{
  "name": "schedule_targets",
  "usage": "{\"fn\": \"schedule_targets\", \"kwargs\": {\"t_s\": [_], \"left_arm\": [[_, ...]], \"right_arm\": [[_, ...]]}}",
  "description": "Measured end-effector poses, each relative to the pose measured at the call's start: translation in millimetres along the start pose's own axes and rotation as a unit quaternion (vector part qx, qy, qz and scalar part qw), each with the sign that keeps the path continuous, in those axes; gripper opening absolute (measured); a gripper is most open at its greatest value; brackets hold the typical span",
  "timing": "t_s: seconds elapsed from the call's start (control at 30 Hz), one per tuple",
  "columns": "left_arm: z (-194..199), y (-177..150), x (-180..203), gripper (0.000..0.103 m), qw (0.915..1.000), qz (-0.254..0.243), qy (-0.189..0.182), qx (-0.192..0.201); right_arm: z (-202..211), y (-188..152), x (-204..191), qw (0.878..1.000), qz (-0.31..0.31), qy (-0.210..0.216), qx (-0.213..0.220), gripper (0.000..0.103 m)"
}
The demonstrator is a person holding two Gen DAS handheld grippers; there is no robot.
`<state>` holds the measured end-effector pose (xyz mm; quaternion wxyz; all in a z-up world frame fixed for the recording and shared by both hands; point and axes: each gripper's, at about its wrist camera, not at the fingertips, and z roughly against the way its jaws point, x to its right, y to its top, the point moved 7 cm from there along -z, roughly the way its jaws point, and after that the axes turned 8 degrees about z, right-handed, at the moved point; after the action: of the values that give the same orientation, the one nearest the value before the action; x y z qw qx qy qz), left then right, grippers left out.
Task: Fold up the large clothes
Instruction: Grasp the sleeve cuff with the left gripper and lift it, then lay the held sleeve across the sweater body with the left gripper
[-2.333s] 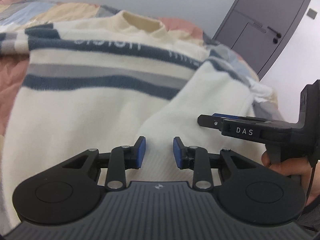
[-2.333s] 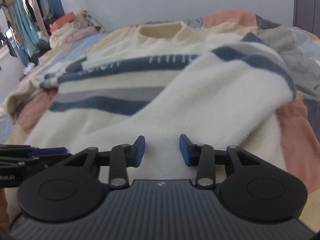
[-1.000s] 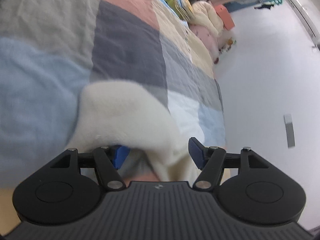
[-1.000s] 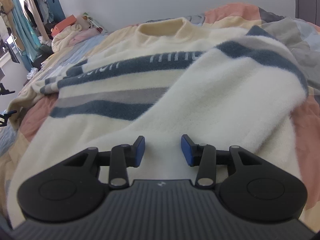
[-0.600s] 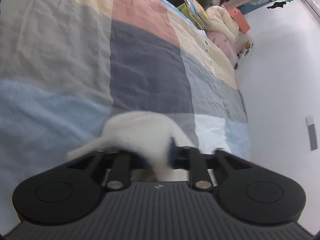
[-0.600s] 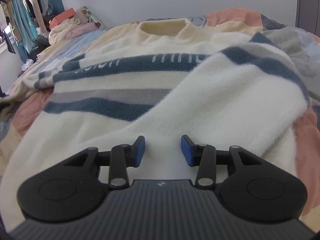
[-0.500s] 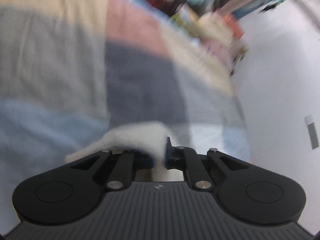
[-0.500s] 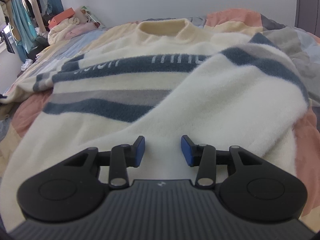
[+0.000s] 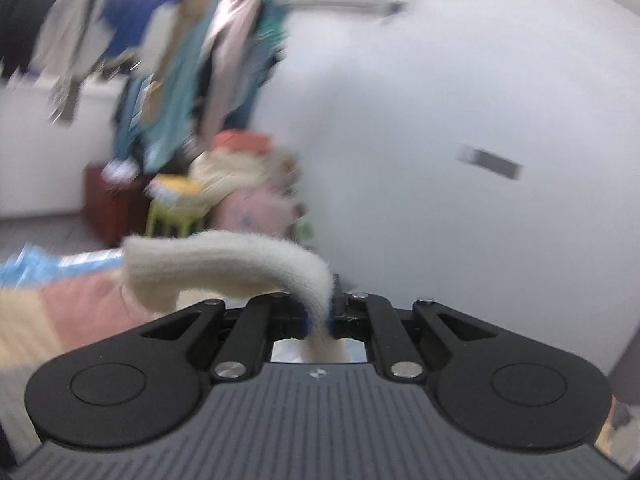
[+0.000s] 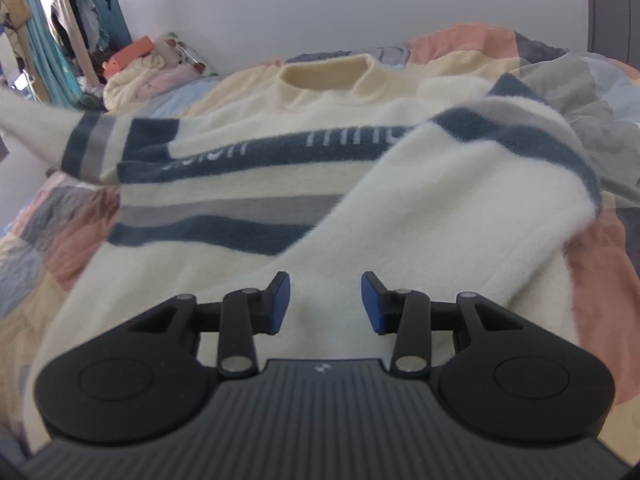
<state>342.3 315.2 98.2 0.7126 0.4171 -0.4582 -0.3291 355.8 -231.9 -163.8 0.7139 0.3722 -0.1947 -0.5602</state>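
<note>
Left wrist view: left gripper (image 9: pixel 318 320) clamped on the cream ribbed cuff (image 9: pixel 224 264) of a sleeve; pads pinch the knit, the free end arcs out to the left and droops. The cuff is lifted clear of the patchwork quilt (image 9: pixel 60 308). Background smeared; hanging clothes (image 9: pixel 180 60) and a white wall behind.

Right wrist view: right gripper (image 10: pixel 325 302) with fingers apart, nothing between them, poised just over the lower body of the sweater (image 10: pixel 248 184). The sweater lies front-up on the quilt, collar (image 10: pixel 326 72) far side. Right sleeve (image 10: pixel 460 208) lies folded across the chest; left sleeve (image 10: pixel 80 148) is raised off the bed at frame left.

Handling, as judged: thick fleecy knit, soft, limp, moderately light, not slippery. It will sag and stretch if hung from one point. Best holds: ribbed cuff, hem corners, shoulder seams.
</note>
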Motion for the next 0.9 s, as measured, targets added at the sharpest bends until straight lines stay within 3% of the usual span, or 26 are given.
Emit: {"fn": "schedule_targets", "kwargs": {"t_s": [0.2, 0.4, 0.53, 0.6, 0.67, 0.77, 0.9], "left_arm": [[48.6, -2.2, 128.9, 0.009, 0.9899, -0.121, -0.067, 0.028], [86.1, -56.9, 232.4, 0.009, 0.9772, -0.157, -0.138, 0.034], [102.9, -121.8, 284.8, 0.009, 0.9676, -0.168, -0.189, 0.008], [104.9, -165.6, 312.3, 0.009, 0.9562, -0.197, -0.217, -0.007], [102.9, -207.2, 329.4, 0.009, 0.9503, -0.21, -0.228, -0.024], [99.9, -278.4, 347.7, 0.009, 0.9407, -0.216, -0.248, -0.082], [102.8, -371.4, 358.4, 0.009, 0.9275, -0.207, -0.26, -0.172]], "right_arm": [[19.1, 2.8, -0.6, 1.0, -0.013, 0.018, 0.02, 0.043], [47.6, -2.6, 12.6, 0.998, -0.038, 0.028, 0.047, 0.043], [64.6, -5.2, 32.0, 0.994, -0.088, 0.038, 0.06, 0.043], [71.9, -3.9, 42.7, 0.99, -0.111, 0.037, 0.072, 0.044], [77.0, -0.5, 53.0, 0.988, -0.123, 0.028, 0.088, 0.044], [68.8, 2.1, 73.7, 0.986, -0.142, -0.012, 0.083, 0.044], [70.3, -1.5, 108.9, 0.971, -0.216, -0.018, 0.097, 0.044]]}}
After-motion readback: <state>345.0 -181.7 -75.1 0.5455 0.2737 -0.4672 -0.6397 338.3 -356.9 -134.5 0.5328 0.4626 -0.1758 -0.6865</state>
